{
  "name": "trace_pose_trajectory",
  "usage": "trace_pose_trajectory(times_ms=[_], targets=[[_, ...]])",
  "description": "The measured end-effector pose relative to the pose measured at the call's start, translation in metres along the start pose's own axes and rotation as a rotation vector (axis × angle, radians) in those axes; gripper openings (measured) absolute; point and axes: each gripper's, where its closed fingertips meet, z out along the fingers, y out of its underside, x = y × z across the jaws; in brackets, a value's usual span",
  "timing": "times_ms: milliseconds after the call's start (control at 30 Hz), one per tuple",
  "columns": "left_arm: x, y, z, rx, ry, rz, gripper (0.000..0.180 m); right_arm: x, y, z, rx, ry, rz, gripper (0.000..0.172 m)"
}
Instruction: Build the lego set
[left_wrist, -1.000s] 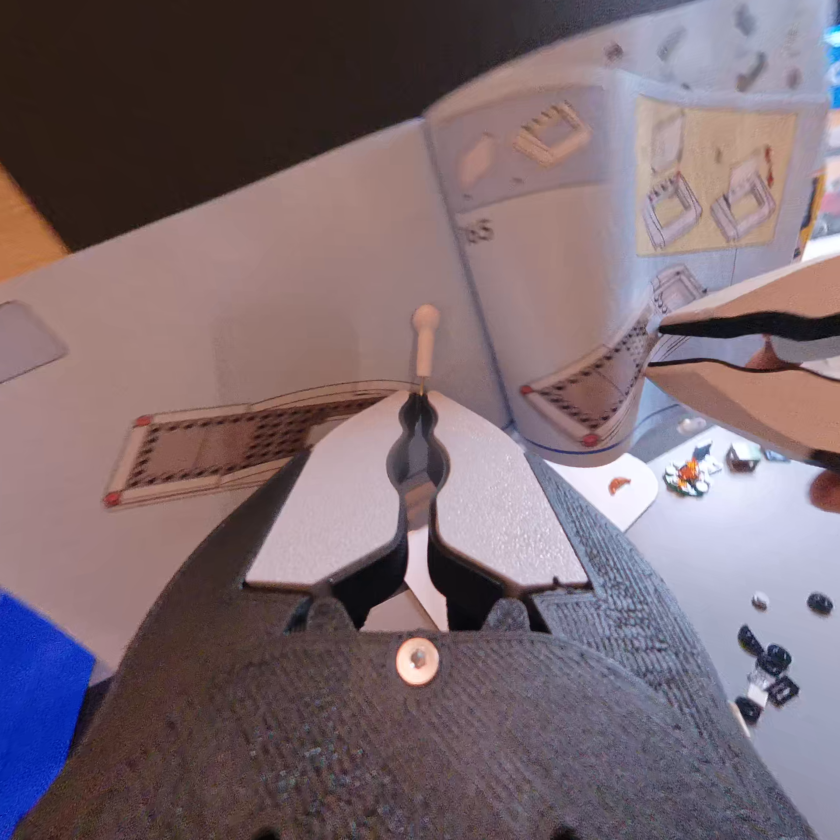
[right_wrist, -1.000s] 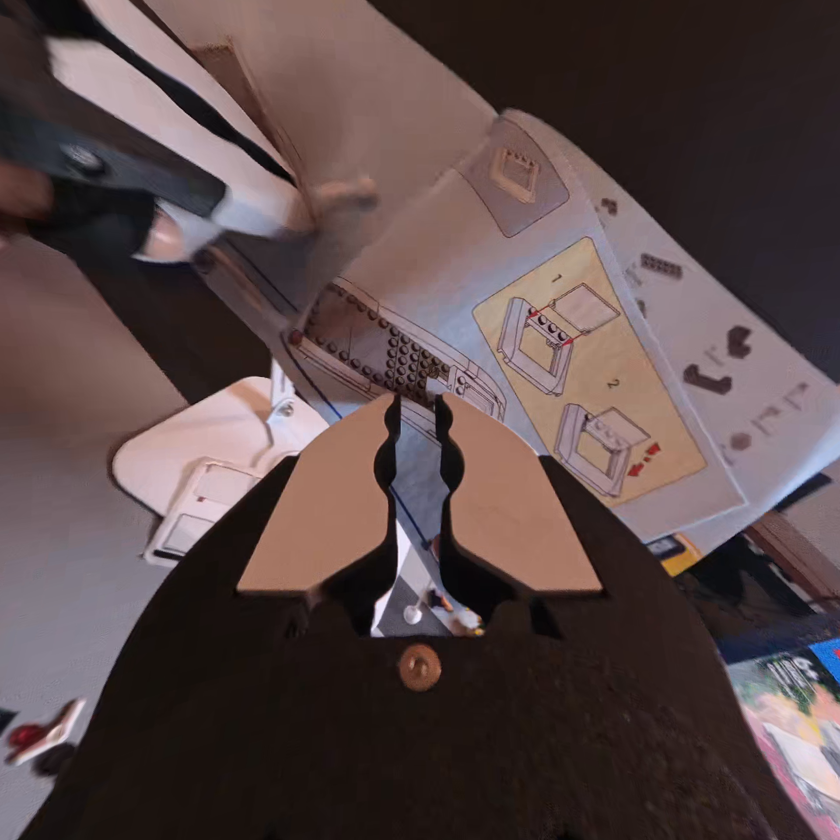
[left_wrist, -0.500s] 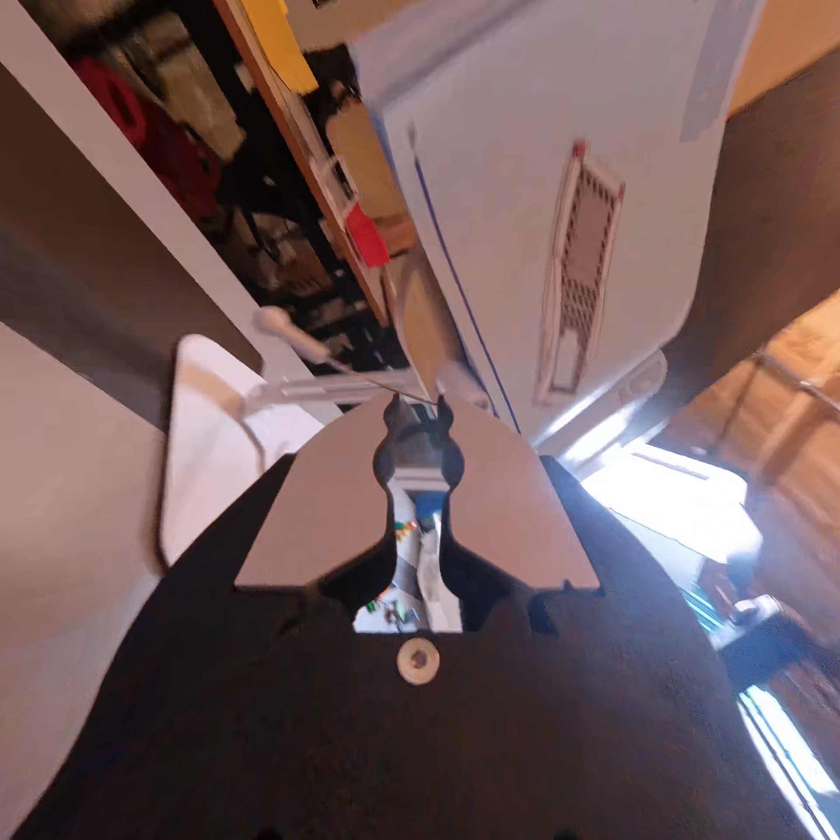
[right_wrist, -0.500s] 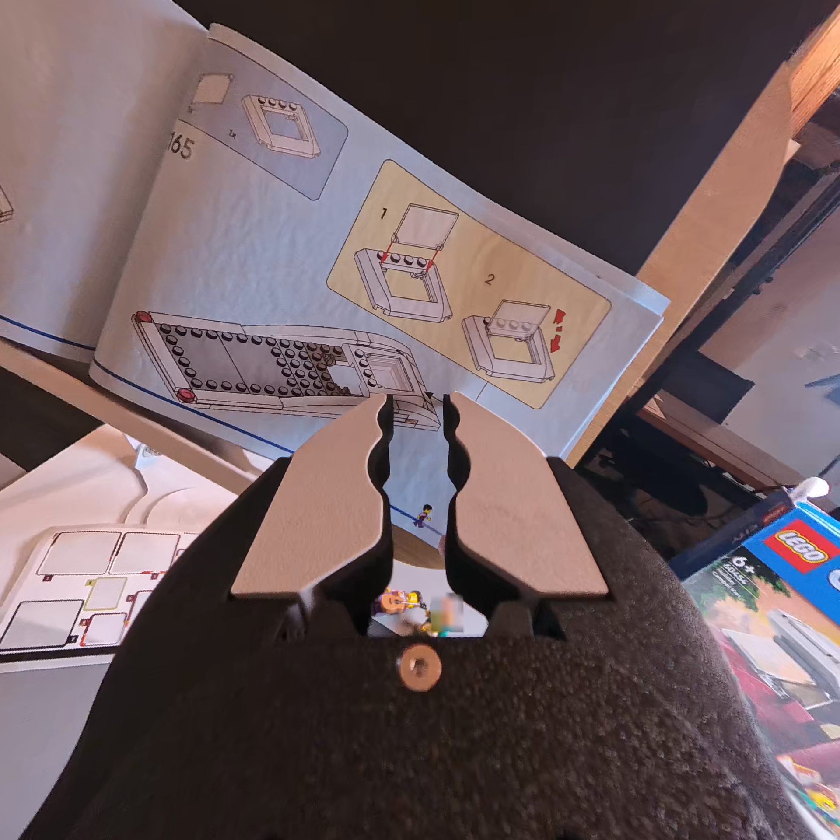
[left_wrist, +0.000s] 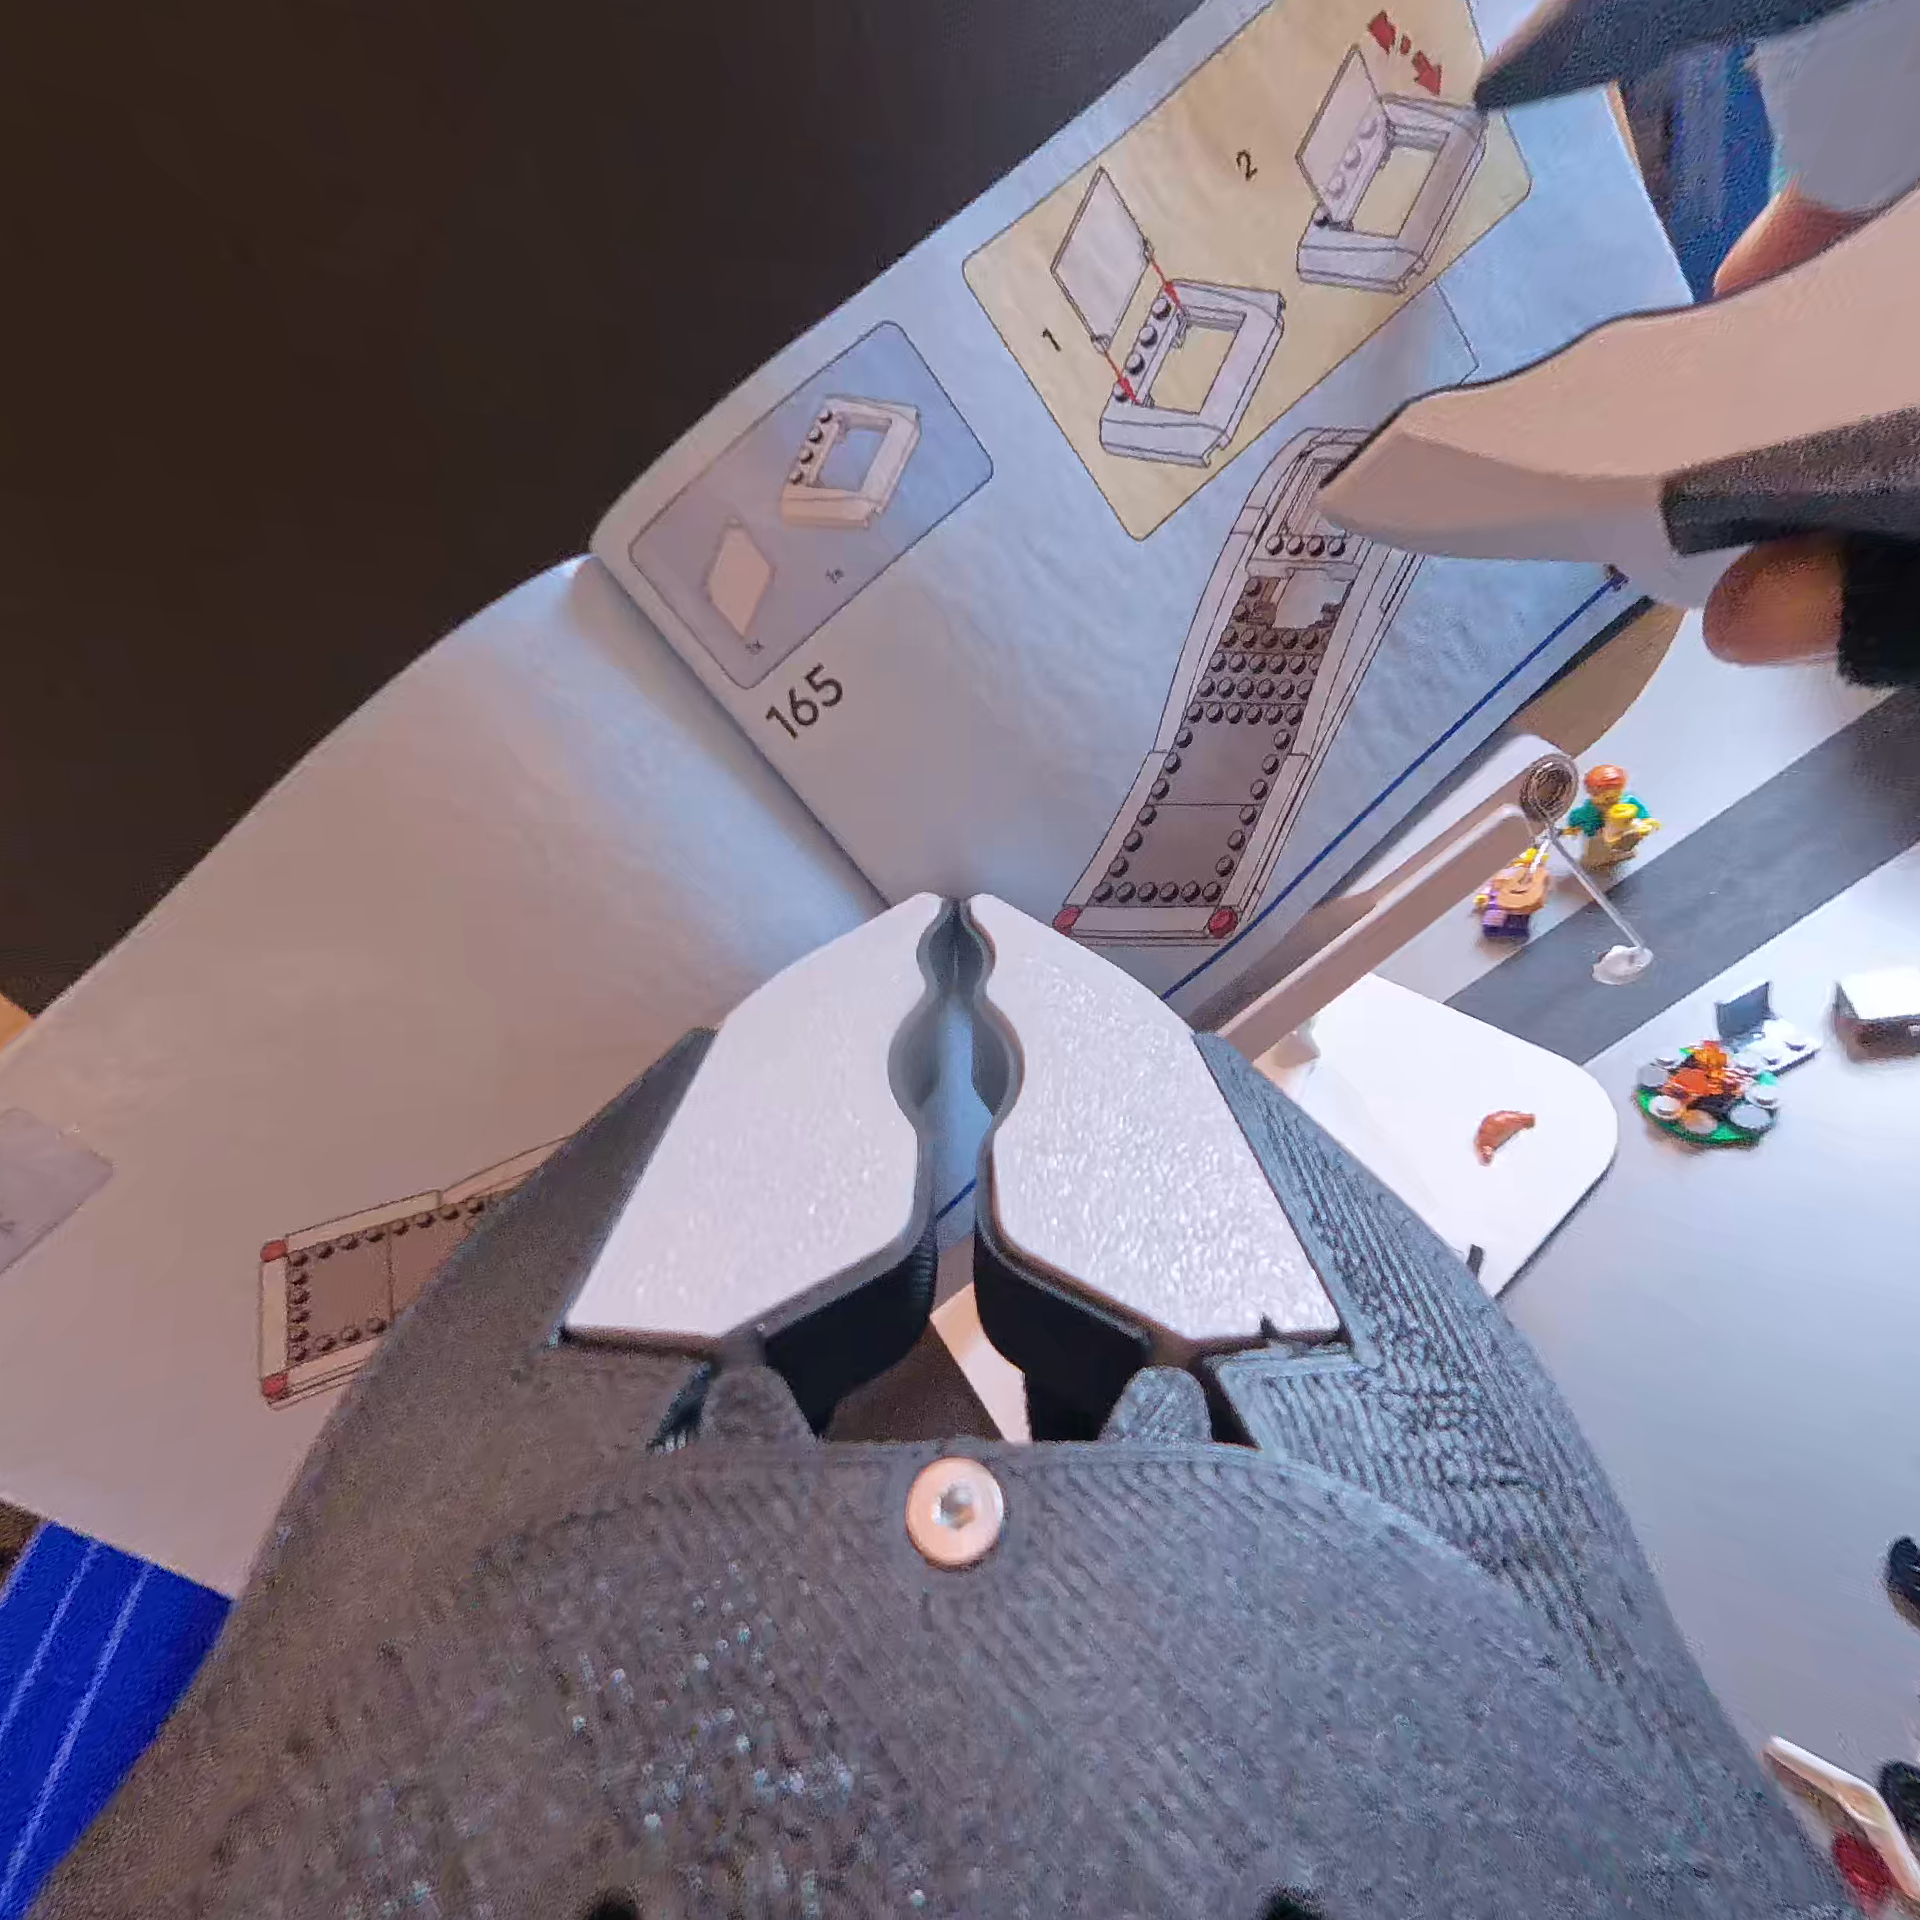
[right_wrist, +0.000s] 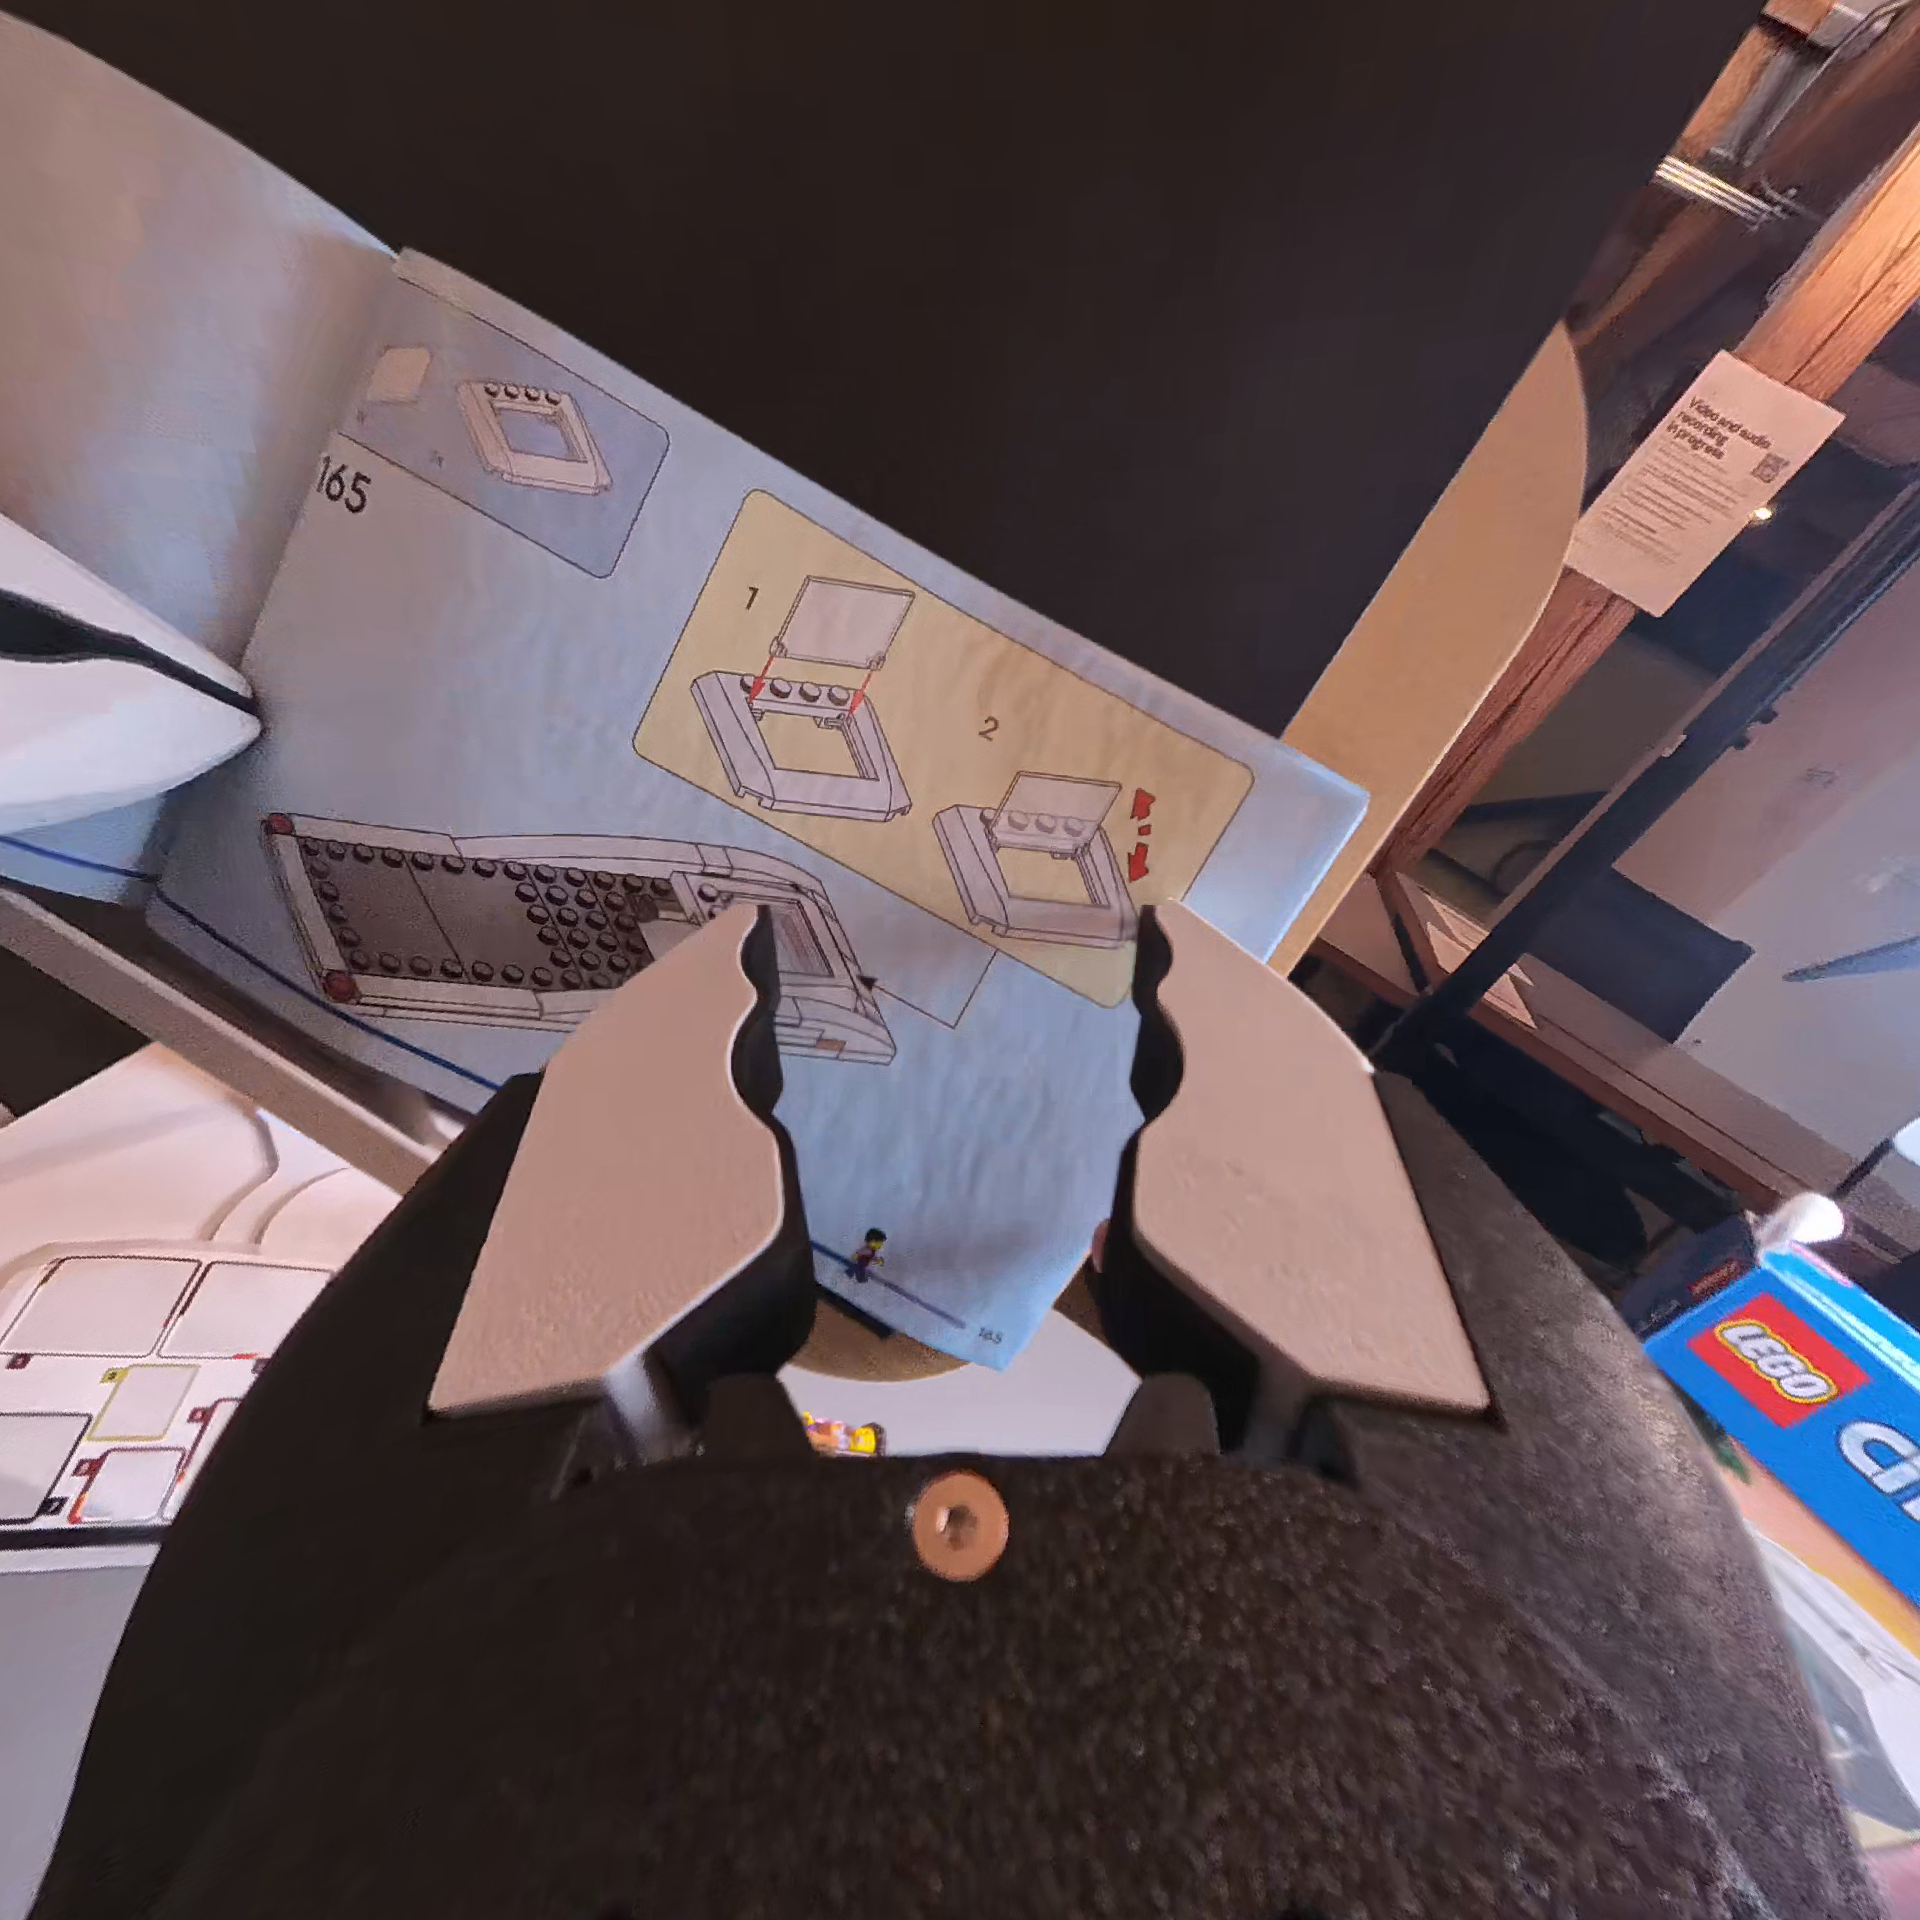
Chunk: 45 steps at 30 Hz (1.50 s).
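**Booklet propped open over a toy-strewn table**

Left gripper (left_wrist: 957, 914): jaws together at the tips, nothing showing between them, pointing at the fold of the open instruction booklet (left_wrist: 1039, 644). Whether the tips touch the paper, can't tell. Right gripper (right_wrist: 951, 935): jaws wide apart, nothing in them, with the booklet's right page (right_wrist: 935, 1122) behind the gap.

The booklet stands tilted on a white stand (left_wrist: 1455, 1122) against a dark backdrop. Down to the right lies the grey table (left_wrist: 1714, 1403) with a darker strip across it. On it: two small toy figures (left_wrist: 1605, 831), a wire clip on a white base (left_wrist: 1621, 961), a round green campfire piece (left_wrist: 1704, 1091), and an orange bit (left_wrist: 1503, 1130) on the stand's base.

At far right in the right wrist view a wooden post (right_wrist: 1818, 260) carries a paper notice (right_wrist: 1704, 478); nearer, a blue toy box (right_wrist: 1808, 1392).
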Motion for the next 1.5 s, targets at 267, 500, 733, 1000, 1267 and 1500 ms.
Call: trace_pose_trajectory(times_ms=[267,500,733,1000,1267,1500], targets=[[0.0,0.0,0.001,0.013,0.018,-0.031,0.0,0.008,-0.015,0.01,-0.002,0.028,-0.041,0.079],[0.001,0.001,-0.001,0.019,0.026,-0.039,0.0,-0.004,0.0,0.001,0.001,0.018,-0.081,0.015],[0.002,0.001,-0.001,0.022,0.035,-0.042,0.0,0.008,-0.005,-0.013,0.117,0.042,-0.131,0.046],[0.001,0.0,-0.001,0.029,0.032,-0.056,0.0,0.015,-0.006,0.007,0.004,-0.034,-0.171,0.067],[0.002,0.001,-0.001,0.023,0.04,-0.05,0.0,0.006,0.006,-0.002,0.022,-0.061,-0.17,0.02],[0.001,0.001,0.0,0.028,0.041,-0.057,0.0,0.027,-0.004,0.008,0.005,0.016,-0.154,0.074]])
